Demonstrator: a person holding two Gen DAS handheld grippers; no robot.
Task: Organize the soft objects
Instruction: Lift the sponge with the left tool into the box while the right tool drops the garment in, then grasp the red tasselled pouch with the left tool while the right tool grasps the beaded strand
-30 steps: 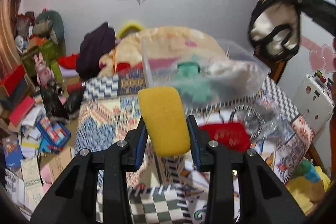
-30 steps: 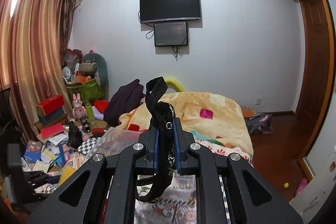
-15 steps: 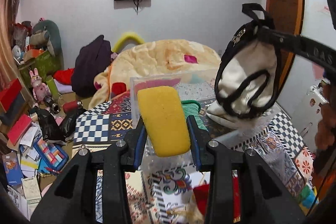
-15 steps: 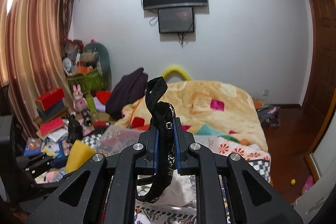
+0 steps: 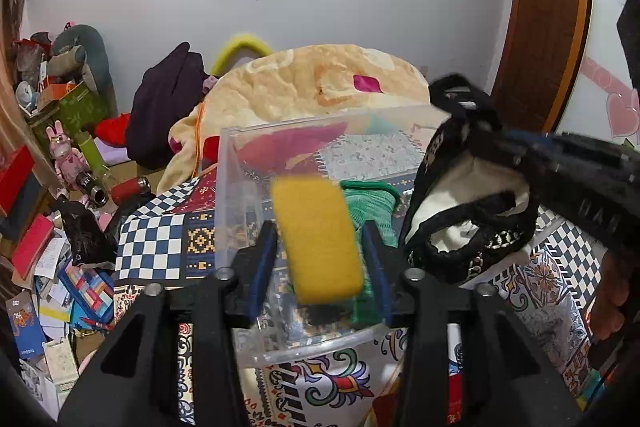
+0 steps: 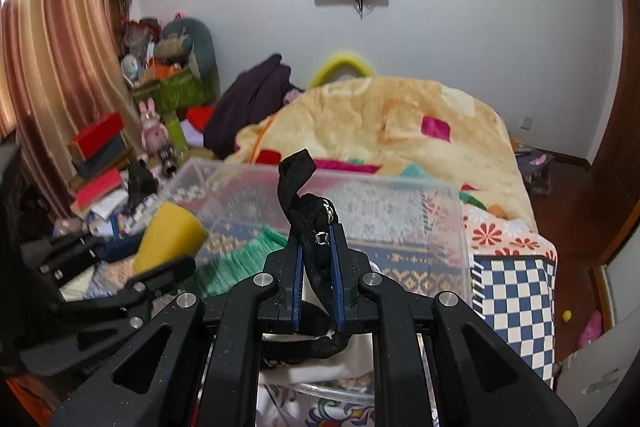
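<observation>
My left tool (image 5: 320, 247), its jaws apart, has the upright yellow sponge (image 5: 318, 239) loose over the clear bin (image 5: 236, 187), while my right tool (image 6: 316, 267) clamps the black-strapped bag (image 5: 468, 211) just beside, over the bin's right side.

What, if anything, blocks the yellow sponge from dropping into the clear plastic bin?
Nothing visible: the yellow sponge hangs over the clear plastic bin, whose top is open; the green knitted cloth lies inside.

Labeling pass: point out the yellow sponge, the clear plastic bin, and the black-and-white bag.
yellow sponge (image 5: 318, 239), left wrist view, centre of its broad face.
clear plastic bin (image 5: 230, 195), left wrist view, left side wall.
black-and-white bag (image 5: 468, 187), left wrist view, white fabric panel.
</observation>
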